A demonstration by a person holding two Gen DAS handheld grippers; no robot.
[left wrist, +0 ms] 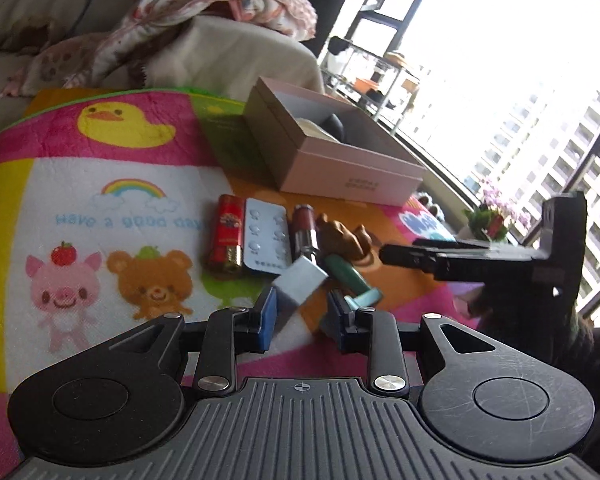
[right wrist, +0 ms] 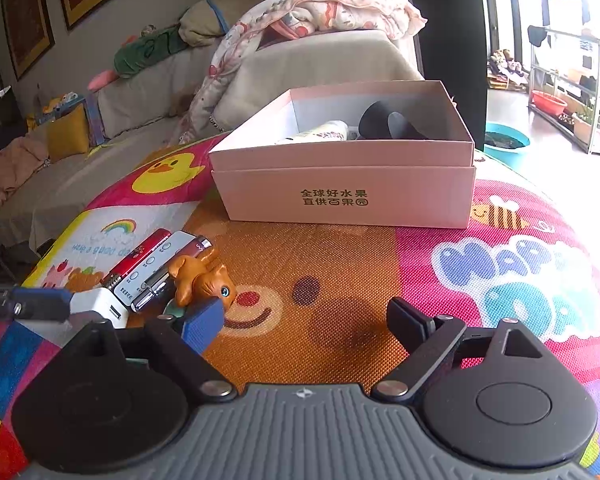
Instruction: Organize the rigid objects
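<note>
The left claw (left wrist: 302,305) is clamped on a small white block (left wrist: 300,280). Its blue pads (left wrist: 269,307) press the block's two sides, and the block sits tilted between them. The right wrist view shows one blue pad flat against the block's side. This held block is the thing farthest from the pink box (right wrist: 340,196) among the small items, on the near side of it.

The right claw (right wrist: 306,312) stands wide open with nothing between its fingers. It hovers over the orange patch of the cartoon mat (right wrist: 340,280), in front of the pink box's printed wall. Its left pad is just beside the head of a brown toy animal (right wrist: 200,276); I cannot tell whether they touch.

A row of items lies on the mat between the left claw and the pink box. A green-handled item (left wrist: 346,276) is just beside the held block. Closer to the box the toy animal, a dark red lipstick tube (left wrist: 305,228), a silver blister pack (left wrist: 267,240) and a red lighter (left wrist: 225,236) lie side by side, all well short of the box.

The pink box is open. A black object (right wrist: 388,124) and a white tube (right wrist: 320,134) lie inside it. A sofa (right wrist: 300,72) with a patterned blanket (right wrist: 320,8) stands behind it.
</note>
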